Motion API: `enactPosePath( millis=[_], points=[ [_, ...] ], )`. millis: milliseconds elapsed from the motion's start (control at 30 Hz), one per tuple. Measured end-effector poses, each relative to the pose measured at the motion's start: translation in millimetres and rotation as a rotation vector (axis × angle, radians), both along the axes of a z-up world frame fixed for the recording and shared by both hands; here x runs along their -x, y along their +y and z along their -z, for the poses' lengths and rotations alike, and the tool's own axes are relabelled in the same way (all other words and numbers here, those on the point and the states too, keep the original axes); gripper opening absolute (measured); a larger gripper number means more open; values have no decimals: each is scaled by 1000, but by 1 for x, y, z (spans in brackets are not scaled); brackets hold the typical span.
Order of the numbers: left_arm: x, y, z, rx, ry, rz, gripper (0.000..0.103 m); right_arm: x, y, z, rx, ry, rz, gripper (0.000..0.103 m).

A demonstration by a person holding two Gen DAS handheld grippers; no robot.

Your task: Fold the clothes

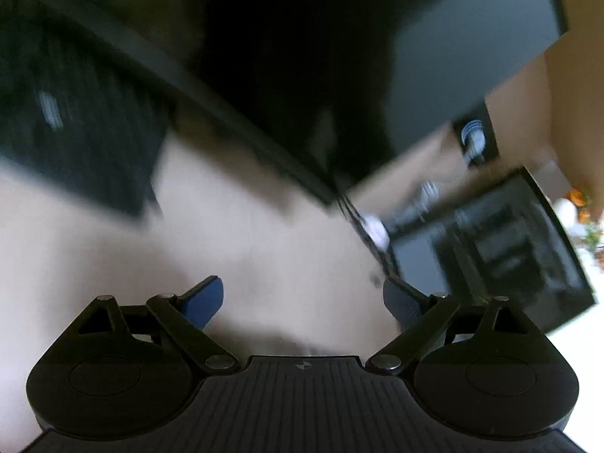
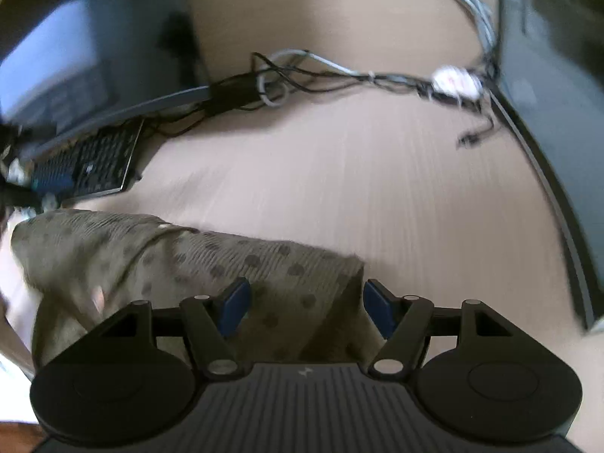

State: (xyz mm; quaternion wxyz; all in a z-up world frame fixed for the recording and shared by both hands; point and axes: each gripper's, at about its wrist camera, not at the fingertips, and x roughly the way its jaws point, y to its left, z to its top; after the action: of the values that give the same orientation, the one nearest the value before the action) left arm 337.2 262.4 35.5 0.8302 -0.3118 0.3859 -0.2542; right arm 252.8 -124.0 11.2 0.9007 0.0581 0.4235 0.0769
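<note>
The left gripper [image 1: 302,302] stands wide apart, its matte blue pads [image 1: 205,302] angled outward on black hinged links, and nothing lies between them; below it is only the pale, smooth bench [image 1: 264,249], whose surface reads as a light wood-toned laminate. Ahead of it the picture is heavily blurred: a dark flat panel with a thin straight edge [image 1: 472,37] runs diagonally across the view, and a ribbed dark shape [image 1: 75,132] sits at the left, too smeared to name. The right gripper [image 2: 304,307] is parted to a middling width, its blue pads clear of the cloth, with the olive garment [image 2: 188,264] lying on the bench under and between them. The garment is a thin, finely ribbed fabric dotted with darker round spots, bunched into soft folds, its right edge ending in a limp corner just inside the right pad. Beyond it lie a black keyboard [image 2: 94,162] with rows of small square keys, a tangle of thin black and grey cables [image 2: 302,75], and a small white rounded object [image 2: 453,81] among them. A dark monitor [image 2: 547,75] with a slim curved frame rises at the right.
</note>
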Motion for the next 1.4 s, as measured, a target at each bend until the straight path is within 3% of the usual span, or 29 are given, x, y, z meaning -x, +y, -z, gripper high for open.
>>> enactPosePath(
  millis=[100,233,333,433,467,533,667,700,800,900,1033,1133,1167,1233,1300,1400],
  points=[
    [7,18,6,12,58,21,96,6,-16,-7,-79,28,42,67],
    [25,16,39,103,221,128,98,13,-32,-4,-226,108,108,67],
    [22,-2,62,116,304,175,98,6,-21,10,-219,138,90,65],
    [10,-20,78,101,358,191,97,-3,-7,19,-190,133,40,37],
    [0,-26,79,98,352,191,94,-8,-3,20,-170,117,28,28],
    [-18,-37,76,61,337,183,69,-27,-1,22,-166,97,29,13],
    [-55,-52,61,-6,296,151,48,-74,-5,4,-116,2,49,10],
    [-62,-54,50,-2,266,142,42,-79,-6,-9,-110,-42,43,10],
    [-64,-51,16,40,140,144,40,-82,-9,-48,-95,-163,9,10],
    [-51,-45,-4,55,50,160,42,-66,-17,-55,-81,-158,2,10],
    [-19,-40,21,-57,112,205,44,-37,-25,-17,-54,-16,18,12],
    [9,-33,44,-125,174,237,49,-18,-37,3,-104,53,76,26],
    [18,-29,50,-122,187,243,51,-14,-38,6,-128,52,83,37],
    [28,-19,51,-66,181,229,71,-5,-40,11,-175,45,93,55],
    [30,-15,51,-28,169,204,85,-7,-30,18,-152,32,72,58],
    [26,-23,54,-37,161,197,88,-13,-15,29,-111,13,45,58]
  ],
)
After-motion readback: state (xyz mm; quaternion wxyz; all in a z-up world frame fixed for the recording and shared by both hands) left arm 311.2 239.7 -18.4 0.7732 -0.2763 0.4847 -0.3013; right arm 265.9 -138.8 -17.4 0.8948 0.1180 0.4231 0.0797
